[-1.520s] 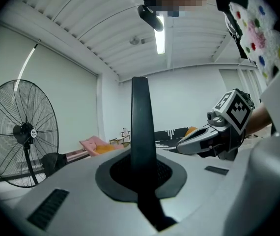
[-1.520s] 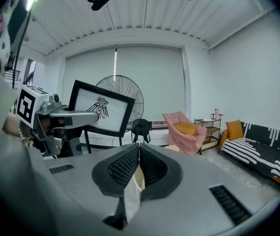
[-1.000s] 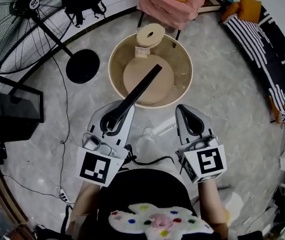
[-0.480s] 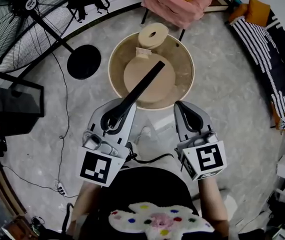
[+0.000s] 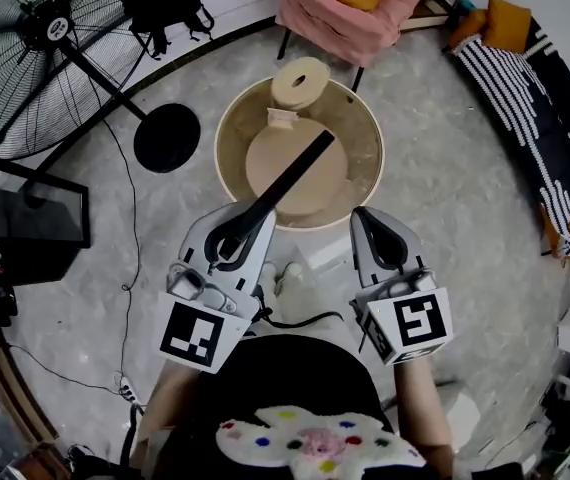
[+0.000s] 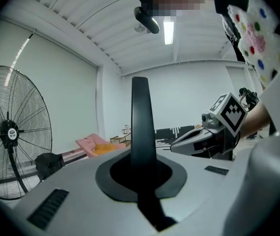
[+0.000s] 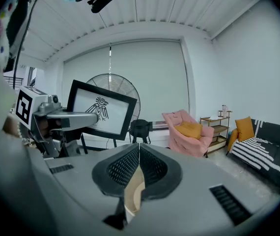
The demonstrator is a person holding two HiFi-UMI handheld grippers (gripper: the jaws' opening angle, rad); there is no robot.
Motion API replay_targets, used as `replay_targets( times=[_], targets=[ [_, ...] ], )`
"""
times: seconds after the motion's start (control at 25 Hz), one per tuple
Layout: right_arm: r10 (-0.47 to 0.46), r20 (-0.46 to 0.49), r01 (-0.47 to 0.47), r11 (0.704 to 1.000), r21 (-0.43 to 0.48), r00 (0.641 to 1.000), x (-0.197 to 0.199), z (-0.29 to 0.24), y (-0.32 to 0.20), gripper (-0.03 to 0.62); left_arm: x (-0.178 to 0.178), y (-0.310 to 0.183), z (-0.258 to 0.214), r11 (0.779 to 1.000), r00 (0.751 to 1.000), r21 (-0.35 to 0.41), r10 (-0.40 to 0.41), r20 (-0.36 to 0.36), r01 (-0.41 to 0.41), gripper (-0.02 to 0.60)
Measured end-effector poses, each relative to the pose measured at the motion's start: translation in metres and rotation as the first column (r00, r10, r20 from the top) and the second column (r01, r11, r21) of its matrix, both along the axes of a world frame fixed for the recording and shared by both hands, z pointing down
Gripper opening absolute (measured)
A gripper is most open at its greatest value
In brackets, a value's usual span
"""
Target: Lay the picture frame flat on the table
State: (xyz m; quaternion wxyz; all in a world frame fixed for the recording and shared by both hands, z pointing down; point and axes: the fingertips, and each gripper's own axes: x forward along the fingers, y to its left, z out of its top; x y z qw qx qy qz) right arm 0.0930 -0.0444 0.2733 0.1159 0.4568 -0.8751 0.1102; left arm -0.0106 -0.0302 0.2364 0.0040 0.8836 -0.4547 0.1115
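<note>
The black picture frame (image 5: 283,183) shows edge-on in the head view, slanting up from my left gripper (image 5: 233,240) over the round beige table (image 5: 227,118). My left gripper (image 6: 140,166) is shut on the frame's lower edge (image 6: 140,122). In the right gripper view the frame (image 7: 103,109) is upright in the air and shows a bird drawing on white. My right gripper (image 5: 373,230) hovers beside the left one at the table's near rim. Its jaws (image 7: 137,151) are shut with nothing between them.
A round tan board (image 5: 270,163) and a pale ring (image 5: 300,80) lie on the table. A standing fan (image 5: 45,28) with a black base (image 5: 167,133) is at the left. A pink armchair (image 5: 345,3) is behind the table and a striped sofa (image 5: 535,78) at the right. A cable (image 5: 125,258) runs along the floor.
The frame stays gripped in my left gripper at about the same slant. Both grippers keep their places; only the view shifts a little.
</note>
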Motion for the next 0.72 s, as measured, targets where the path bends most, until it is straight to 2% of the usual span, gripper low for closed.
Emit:
replay_targets(
  times=[0.12, 0.32, 0.72],
  targets=[
    [0.009, 0.002, -0.009, 1.000, 0.009, 1.000, -0.004, -0.002, -0.004, 0.032, -0.002, -0.005, -0.001, 1.000, 1.000, 0.007, 0.018, 0.002, -0.018, 0.023],
    [0.009, 0.010, -0.010, 1.000, 0.026, 1.000, -0.013, -0.007, -0.008, 0.034, -0.010, -0.012, -0.002, 1.000, 0.999, -0.007, 0.017, -0.042, -0.017, 0.023],
    [-0.012, -0.008, 0.012, 0.998, 0.056, 1.000, -0.038, -0.008, -0.014, 0.035, -0.026, -0.019, 0.003, 0.997, 0.994, -0.025, 0.067, -0.089, -0.070, 0.023]
  ],
)
